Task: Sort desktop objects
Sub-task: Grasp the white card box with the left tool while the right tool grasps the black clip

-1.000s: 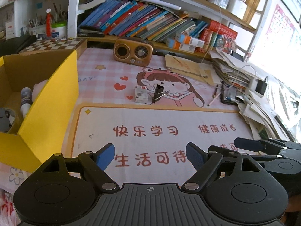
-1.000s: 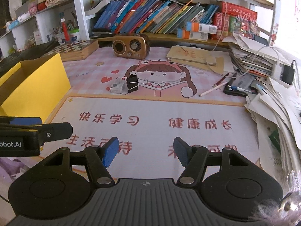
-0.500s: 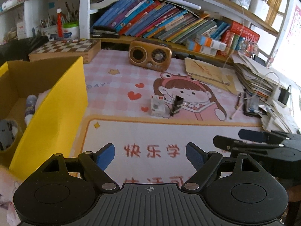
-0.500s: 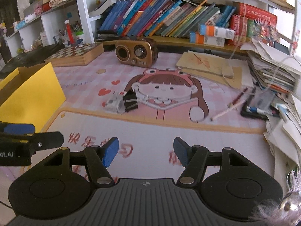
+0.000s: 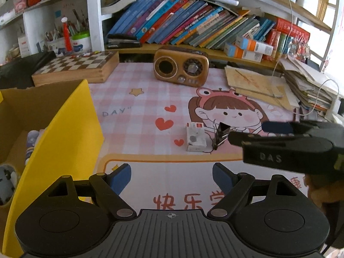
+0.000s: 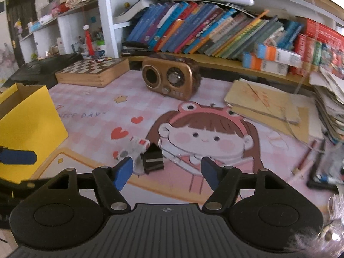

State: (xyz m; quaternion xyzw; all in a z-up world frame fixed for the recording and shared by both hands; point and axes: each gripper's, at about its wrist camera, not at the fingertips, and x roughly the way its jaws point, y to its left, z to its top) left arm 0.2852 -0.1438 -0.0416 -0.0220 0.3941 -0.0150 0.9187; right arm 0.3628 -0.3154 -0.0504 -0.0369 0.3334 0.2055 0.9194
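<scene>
Binder clip (image 6: 153, 158) and small white pack (image 6: 131, 150) unsorted at twelve o'clock — right gripper (image 6: 165, 172) opening, empty; left gripper (image 5: 172, 178) spread, empty.

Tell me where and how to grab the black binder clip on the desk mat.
Grip the binder clip across its black folded body, coming from above and the near side. Its wire handles splay outward and look too thin. The white card lies against its left, so approach with the opening right hand-held gripper.

Left gripper (image 5: 171, 177) jaws wide; right gripper (image 6: 165, 173) jaws opening, empty.
</scene>
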